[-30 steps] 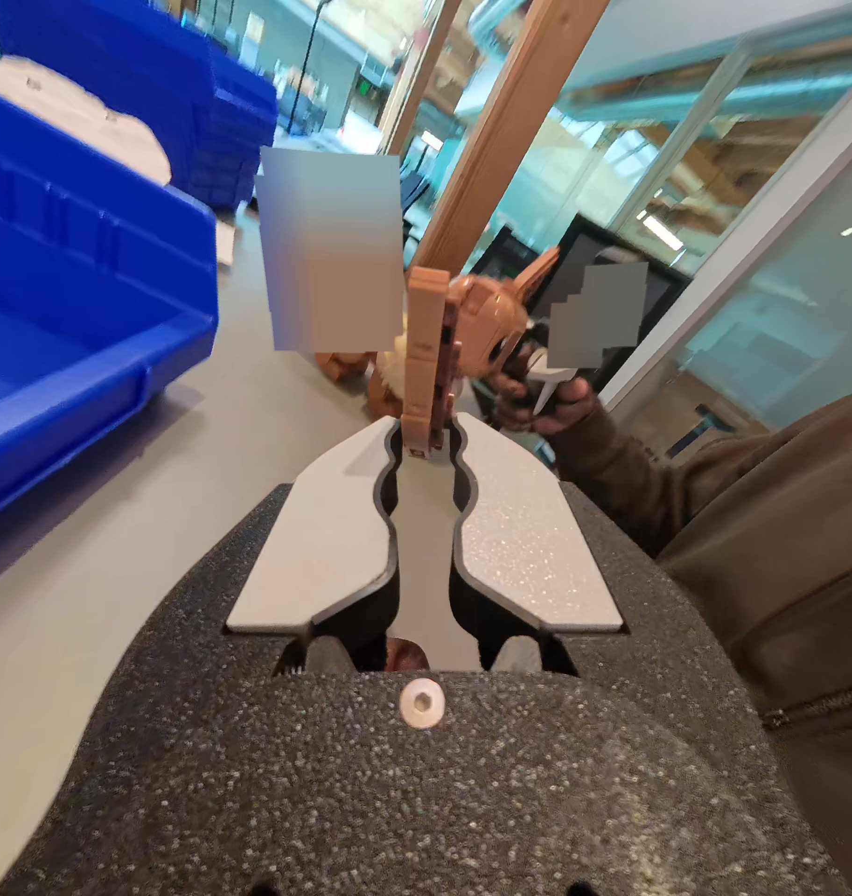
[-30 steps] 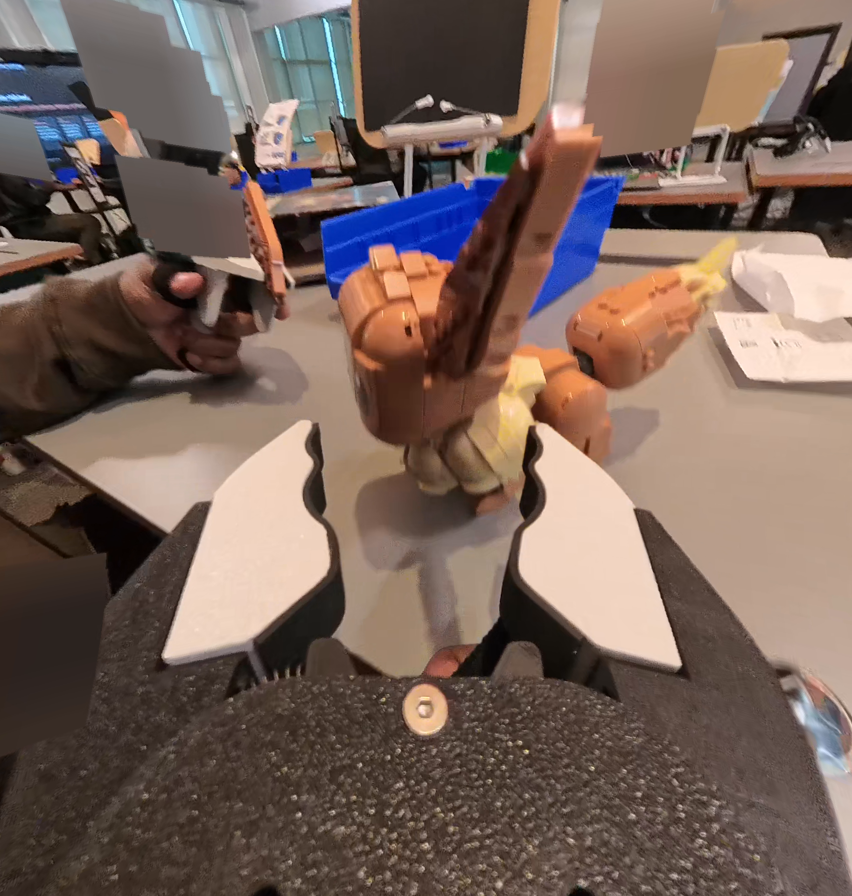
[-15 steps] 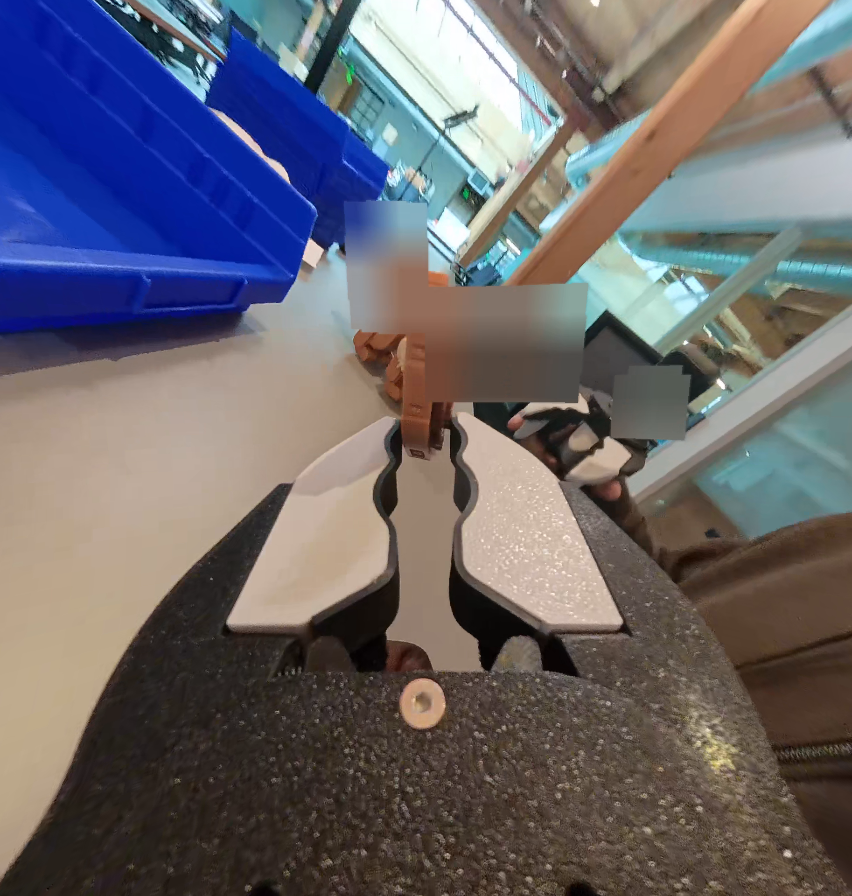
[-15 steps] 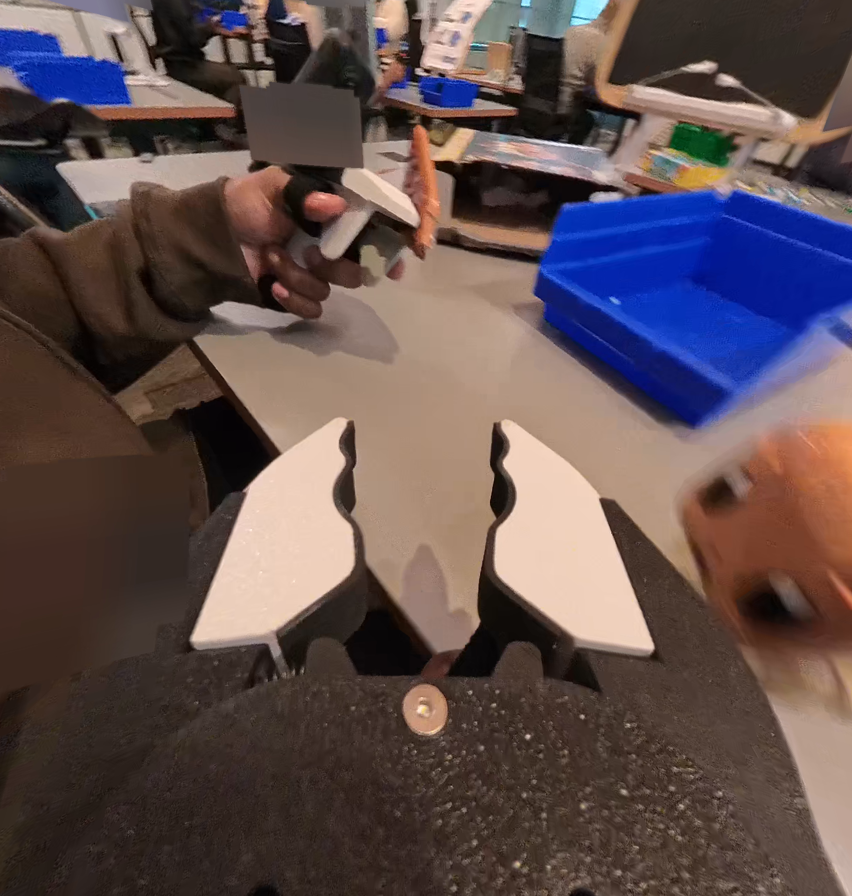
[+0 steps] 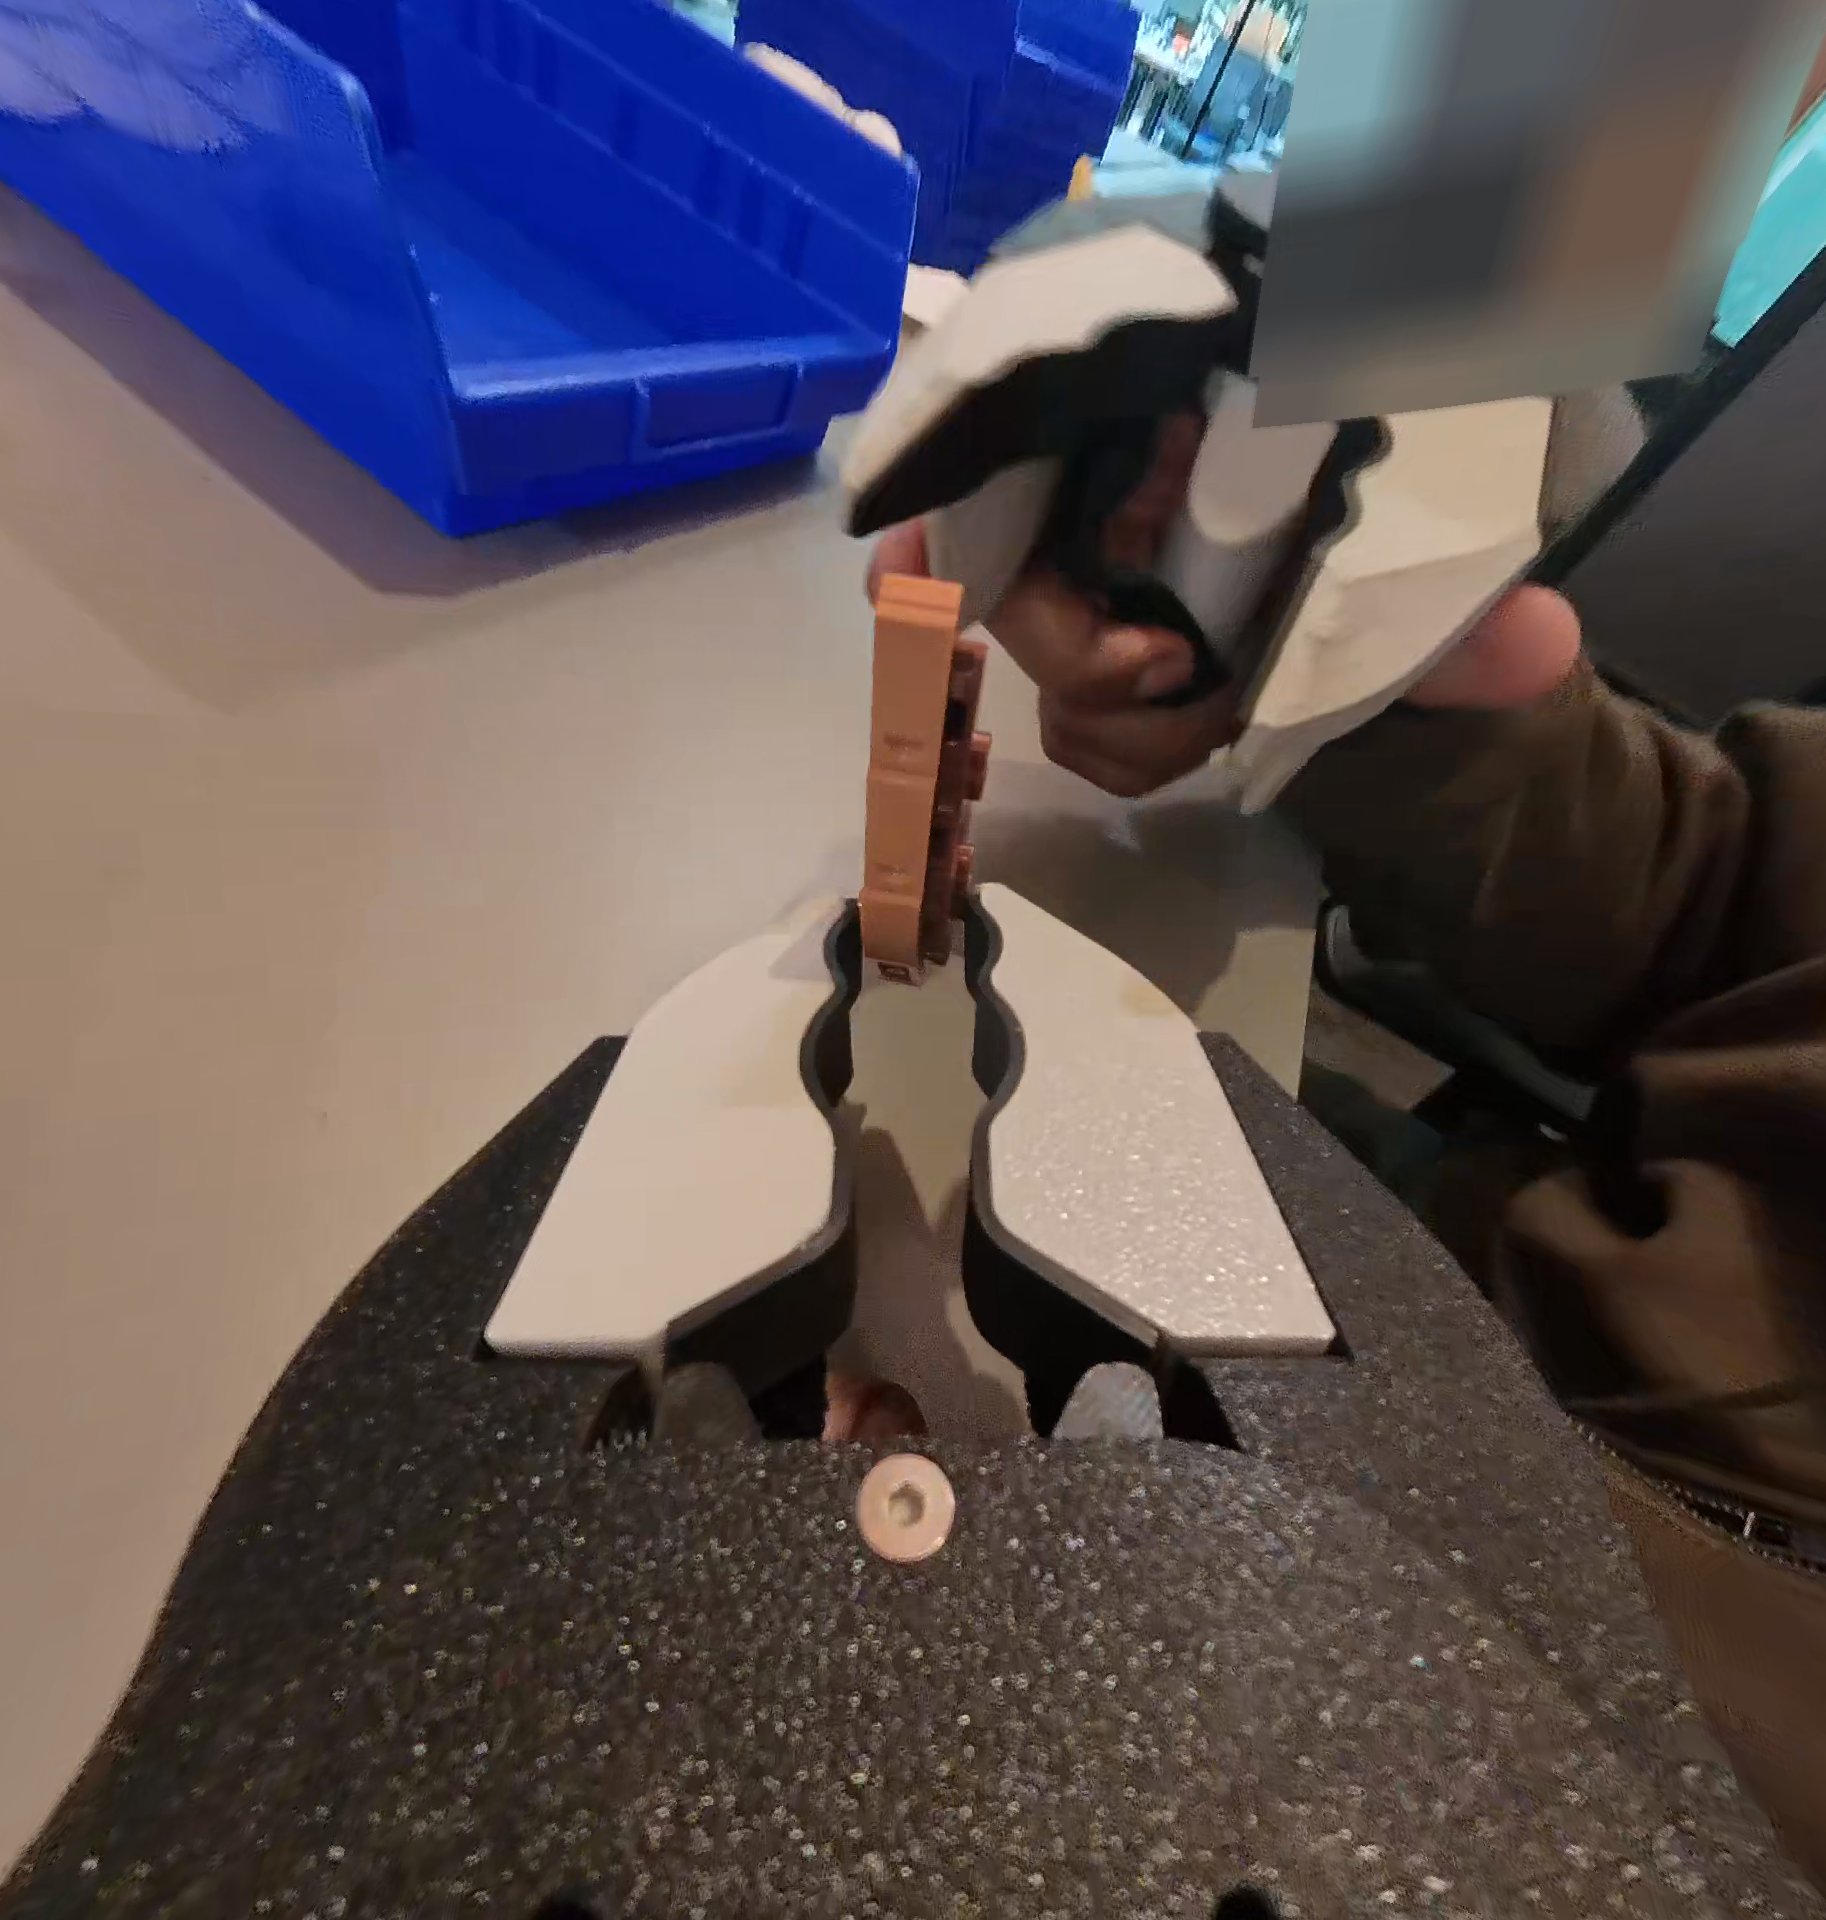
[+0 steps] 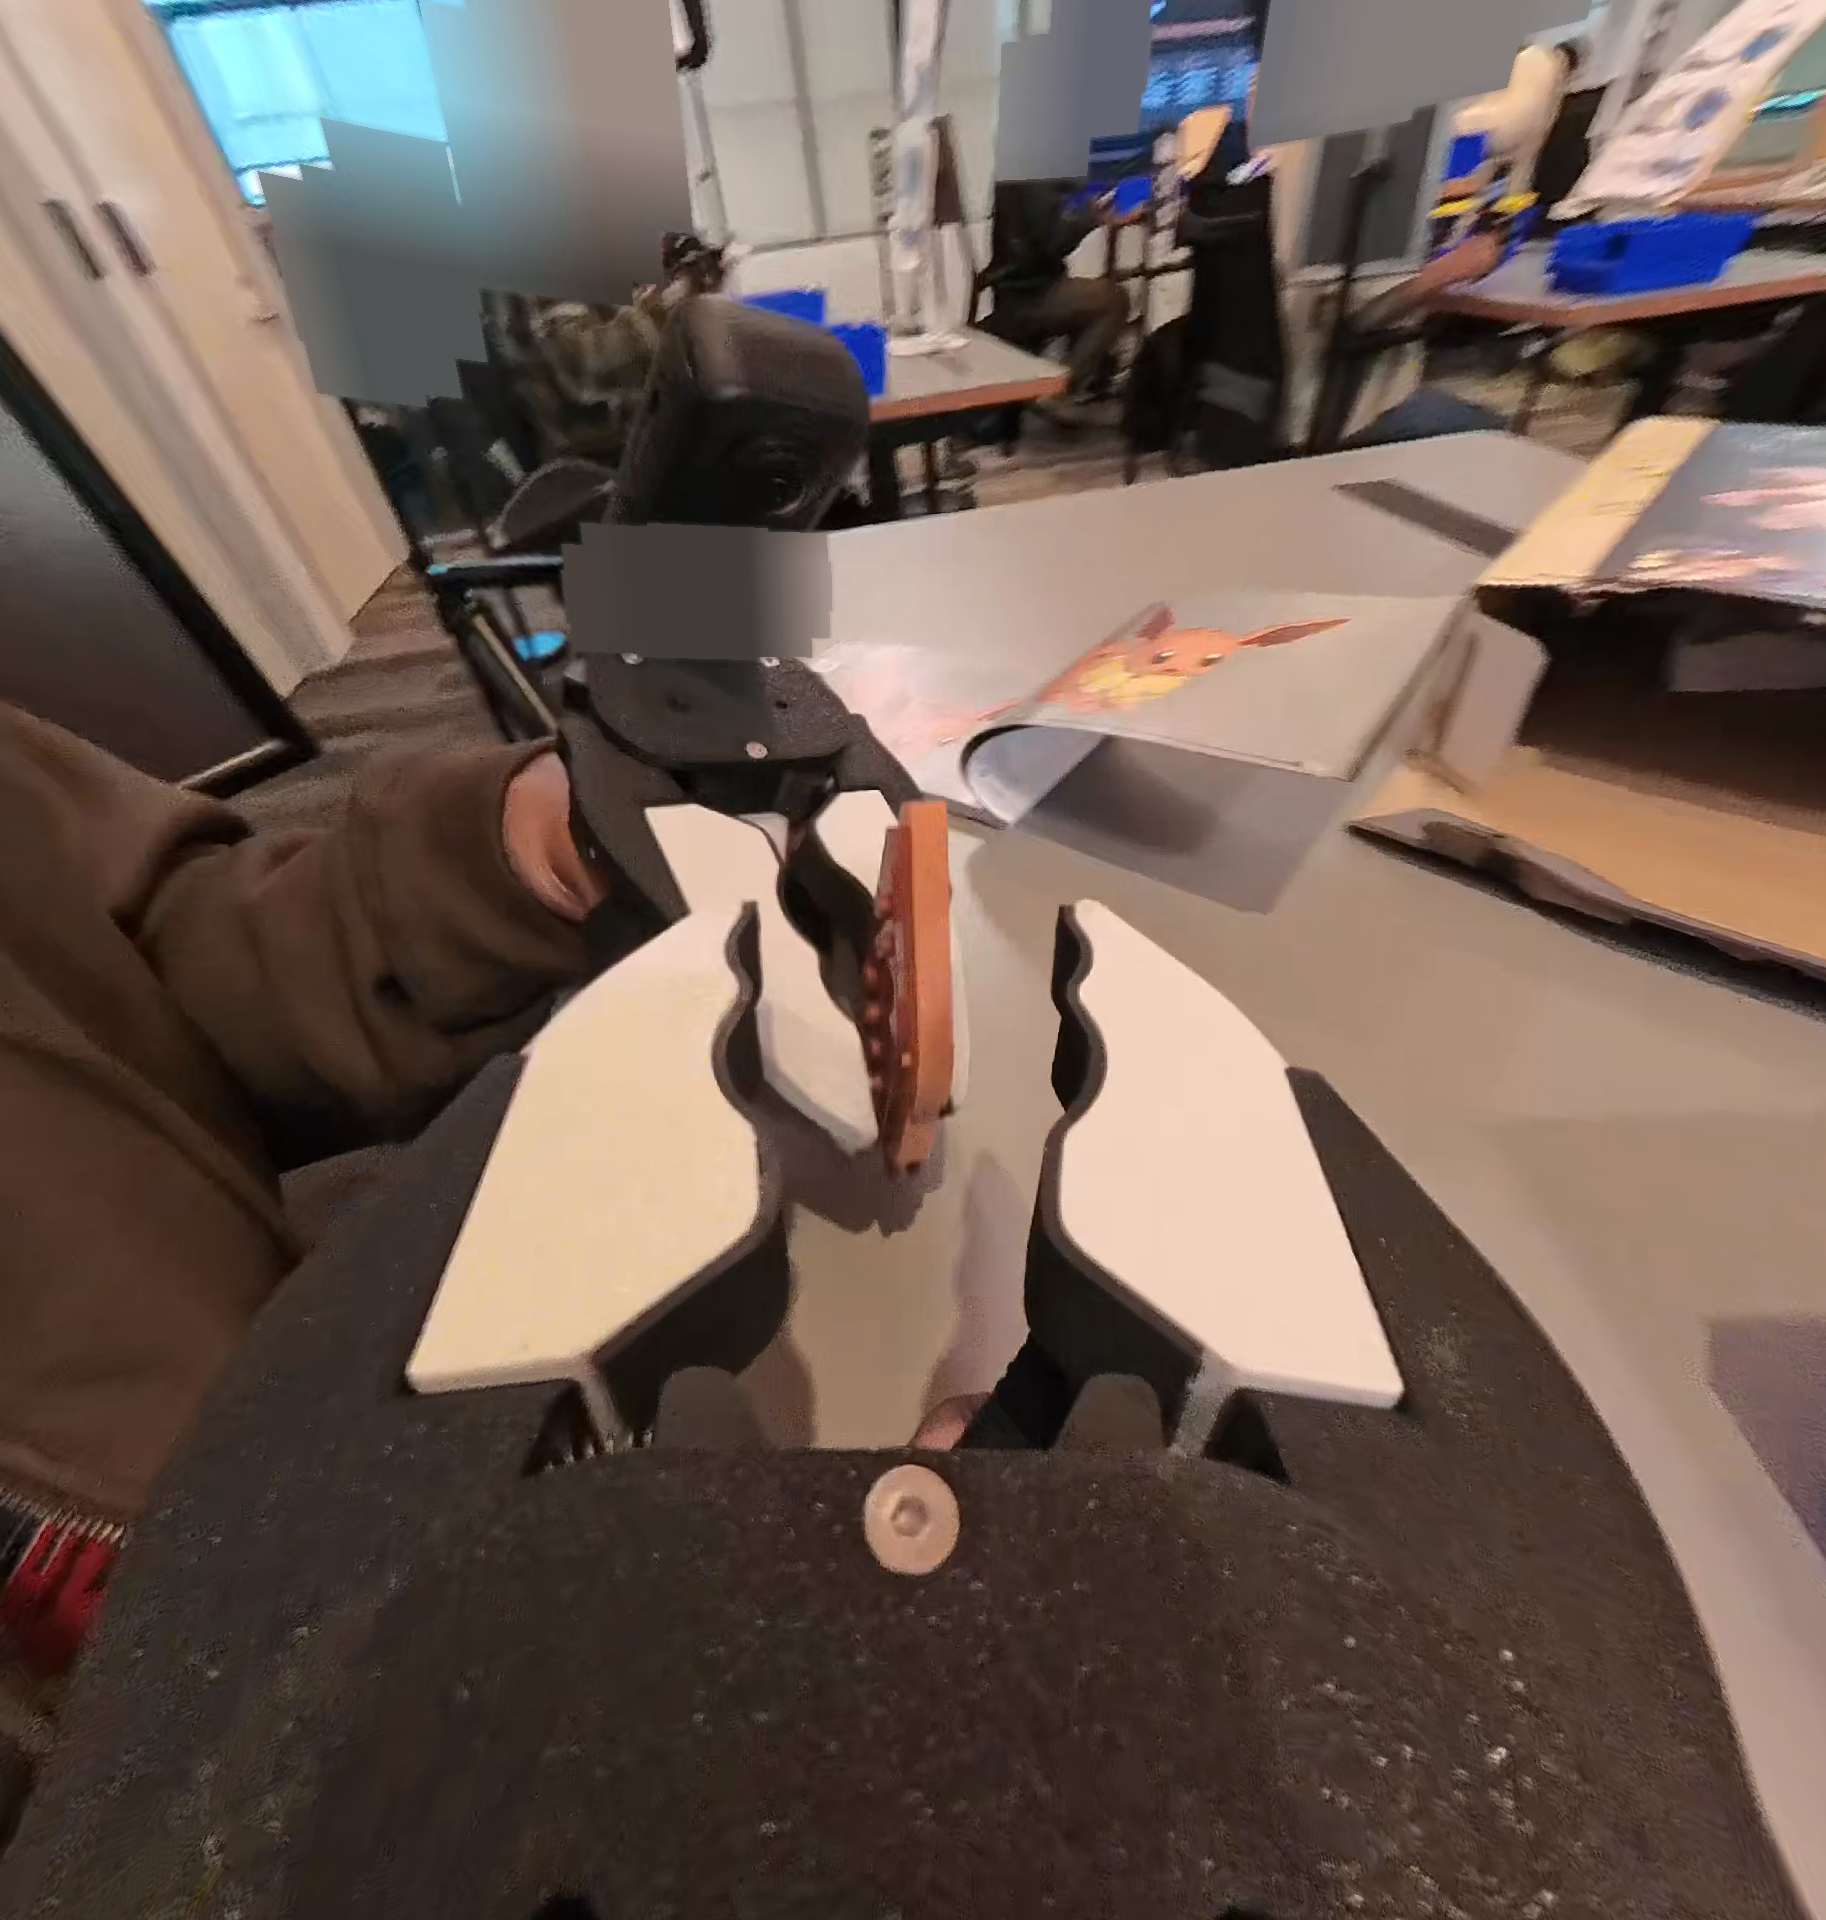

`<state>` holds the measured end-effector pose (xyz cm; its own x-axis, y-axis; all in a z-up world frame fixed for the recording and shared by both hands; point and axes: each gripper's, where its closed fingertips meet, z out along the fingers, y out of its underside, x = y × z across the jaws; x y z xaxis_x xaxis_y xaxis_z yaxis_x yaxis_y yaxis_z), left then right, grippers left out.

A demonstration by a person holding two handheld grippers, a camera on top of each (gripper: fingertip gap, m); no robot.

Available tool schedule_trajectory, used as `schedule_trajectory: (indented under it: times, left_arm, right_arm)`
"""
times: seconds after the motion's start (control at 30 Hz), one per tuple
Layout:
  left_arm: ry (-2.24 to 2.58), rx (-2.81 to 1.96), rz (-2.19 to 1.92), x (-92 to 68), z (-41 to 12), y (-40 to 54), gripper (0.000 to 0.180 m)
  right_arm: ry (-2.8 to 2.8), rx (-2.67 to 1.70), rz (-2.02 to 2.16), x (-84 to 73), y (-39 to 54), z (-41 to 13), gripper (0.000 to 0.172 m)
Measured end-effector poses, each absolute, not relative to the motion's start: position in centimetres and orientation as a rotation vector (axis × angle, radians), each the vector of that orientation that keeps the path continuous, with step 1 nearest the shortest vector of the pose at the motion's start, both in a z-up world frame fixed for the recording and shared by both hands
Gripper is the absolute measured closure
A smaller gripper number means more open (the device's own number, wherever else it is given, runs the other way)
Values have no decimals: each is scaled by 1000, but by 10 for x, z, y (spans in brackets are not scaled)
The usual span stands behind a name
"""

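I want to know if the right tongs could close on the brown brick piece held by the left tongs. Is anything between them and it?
Nothing visible blocks it. The brown brick piece, clamped in the left tongs, already stands between the open right tongs, untouched by either pad. One left finger sits alongside it.

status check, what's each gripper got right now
Left gripper shut on brown brick piece, upright. Right gripper open, bare, facing that piece. Blue bin and booklet off aside.

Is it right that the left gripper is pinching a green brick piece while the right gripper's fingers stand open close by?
Not quite: the brick piece pinched by the left gripper is tan and brown, not green, as the left wrist view shows. The rest holds: the right gripper stands open close by, its fingers apart on either side of that piece without touching it.
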<state>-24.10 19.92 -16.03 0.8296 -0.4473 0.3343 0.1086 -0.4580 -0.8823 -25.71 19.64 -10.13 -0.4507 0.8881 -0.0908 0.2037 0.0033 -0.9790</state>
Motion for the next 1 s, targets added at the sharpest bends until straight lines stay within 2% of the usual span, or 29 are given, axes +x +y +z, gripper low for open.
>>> schedule_trajectory:
  times: [0.17, 0.27, 0.3, 0.47, 0.67, 0.87, 1.0]
  left_arm:
    - [254, -1997, -653, -249, -168, 183, 161]
    - [236, -1997, -655, -255, -169, 176, 161]
    - [225, -1990, -655, -257, -168, 175, 161]
    - [184, -1953, -665, -263, -164, 175, 160]
    - [193, -1926, -670, -264, -161, 179, 151]
    - [180, -1837, -660, -264, -150, 186, 161]
    - [155, -1831, -703, -266, -149, 186, 161]
  right_arm:
    - [-1929, -1083, 1510, -285, 170, -119, 124]
    - [-2001, -1045, 1540, -291, 159, -126, 152]
    - [-1992, -1036, 1556, -293, 157, -127, 156]
    - [-1864, -1082, 1695, -296, 163, -122, 157]
    - [-1648, -1080, 1873, -294, 177, -106, 157]
    - [-1624, -1033, 1909, -295, 174, -108, 157]
    - [-1605, -1039, 1950, -294, 177, -106, 153]
